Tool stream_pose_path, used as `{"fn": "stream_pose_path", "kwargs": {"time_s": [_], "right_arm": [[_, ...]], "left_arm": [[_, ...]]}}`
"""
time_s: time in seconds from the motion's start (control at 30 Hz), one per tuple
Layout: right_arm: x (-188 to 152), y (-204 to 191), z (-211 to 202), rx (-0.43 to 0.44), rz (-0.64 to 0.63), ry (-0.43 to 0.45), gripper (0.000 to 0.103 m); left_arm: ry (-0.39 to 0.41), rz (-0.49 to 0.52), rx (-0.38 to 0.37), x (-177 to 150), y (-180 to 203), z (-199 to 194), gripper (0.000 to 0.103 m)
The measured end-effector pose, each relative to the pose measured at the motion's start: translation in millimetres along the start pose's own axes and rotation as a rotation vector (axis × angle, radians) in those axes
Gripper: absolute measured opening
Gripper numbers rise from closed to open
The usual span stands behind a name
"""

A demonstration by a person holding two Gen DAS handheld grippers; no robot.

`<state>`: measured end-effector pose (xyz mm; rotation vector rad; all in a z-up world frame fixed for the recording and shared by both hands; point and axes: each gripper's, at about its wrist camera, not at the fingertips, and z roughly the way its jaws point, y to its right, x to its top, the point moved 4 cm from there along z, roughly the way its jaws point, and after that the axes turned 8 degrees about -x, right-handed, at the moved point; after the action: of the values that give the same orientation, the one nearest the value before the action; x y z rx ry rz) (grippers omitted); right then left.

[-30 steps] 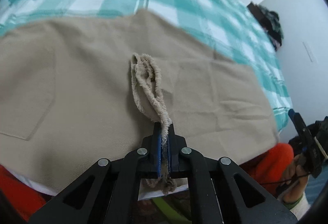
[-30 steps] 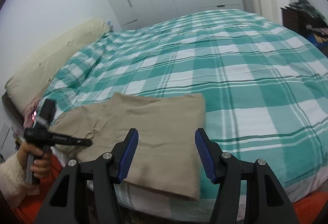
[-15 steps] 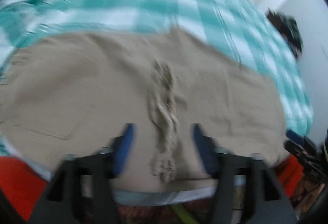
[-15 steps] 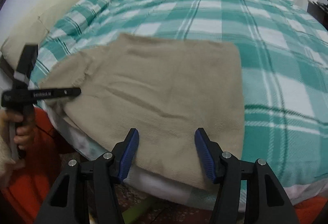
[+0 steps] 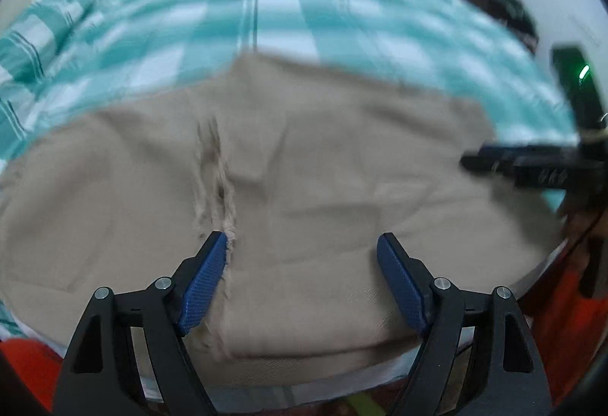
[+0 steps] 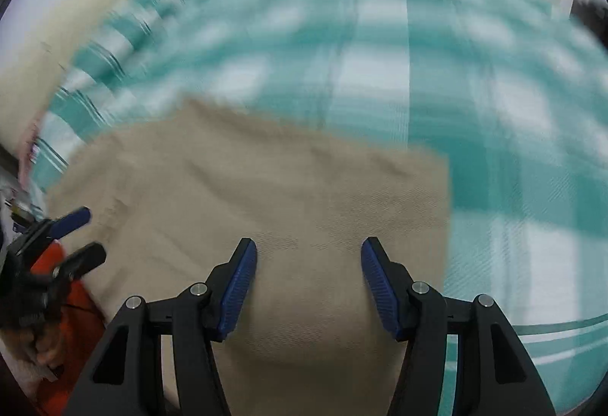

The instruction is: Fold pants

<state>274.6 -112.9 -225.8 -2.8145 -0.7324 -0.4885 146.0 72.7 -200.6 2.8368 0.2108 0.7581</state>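
Tan pants (image 5: 323,169) lie folded flat at the near edge of the bed. A frayed hem strip (image 5: 214,180) rests on top of them, its near end beside the left finger (image 5: 205,279) of my left gripper (image 5: 302,245). That gripper's jaws are opening and the pads press on nothing. In the right wrist view my right gripper (image 6: 308,248) hovers open over the right part of the pants (image 6: 266,188), nothing between its fingers. Each gripper shows in the other's view: the right gripper (image 5: 471,158) at the right edge, the left gripper (image 6: 91,233) at the left edge. Both views are motion-blurred.
The bed carries a teal and white checked cover (image 6: 494,111) with a cream pillow (image 6: 76,16) at its head. The person's orange clothing (image 5: 562,309) is close to the bed edge. A dark pile (image 5: 505,9) sits at the back right, before white cupboard doors.
My left gripper let go of the frayed hem, which now lies on the pants, and its jaws spread wide. My right gripper came down and closer over the pants.
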Motion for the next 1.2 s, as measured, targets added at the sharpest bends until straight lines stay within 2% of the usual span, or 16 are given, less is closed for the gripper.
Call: {"fn": "stream_pose_path", "kwargs": {"time_s": [0.07, 0.17, 0.3, 0.33, 0.43, 0.47, 0.53, 0.6, 0.7, 1.1, 1.2], "right_arm": [[0, -2, 6, -0.019, -0.013, 0.009, 0.06], [1, -8, -8, -0.057, -0.045, 0.028, 0.061], [-13, -18, -52, -0.031, -0.046, 0.146, 0.062], [-21, -23, -62, -0.036, -0.06, 0.18, 0.063], [-44, -29, -66, -0.058, -0.073, 0.237, 0.079], [-54, -29, -53, -0.065, -0.073, 0.203, 0.083], [-62, -27, -32, -0.066, -0.056, 0.149, 0.084], [-66, -28, -28, -0.059, -0.052, 0.183, 0.089], [-65, -30, -24, -0.067, -0.063, 0.181, 0.095], [-70, -33, -15, -0.087, -0.084, 0.222, 0.1], [-71, -34, -14, -0.097, -0.091, 0.227, 0.101]], "left_arm": [[0.017, -0.022, -0.031, -4, -6, -1, 0.083], [0.01, -0.041, -0.052, -1, -9, -2, 0.084], [0.014, -0.026, -0.031, 0, -11, -1, 0.086], [0.014, -0.029, -0.027, 1, -10, 0, 0.086], [0.013, -0.039, -0.024, -2, -5, 3, 0.087], [0.008, -0.035, -0.02, -4, -4, 5, 0.088], [0.008, -0.015, -0.003, -6, -1, 7, 0.088], [0.007, -0.018, 0.0, -7, -1, 8, 0.089], [-0.005, -0.025, -0.005, -7, -2, 10, 0.089], [-0.011, -0.005, 0.015, -9, 0, 14, 0.091], [-0.013, -0.009, 0.029, -9, -2, 16, 0.096]]}}
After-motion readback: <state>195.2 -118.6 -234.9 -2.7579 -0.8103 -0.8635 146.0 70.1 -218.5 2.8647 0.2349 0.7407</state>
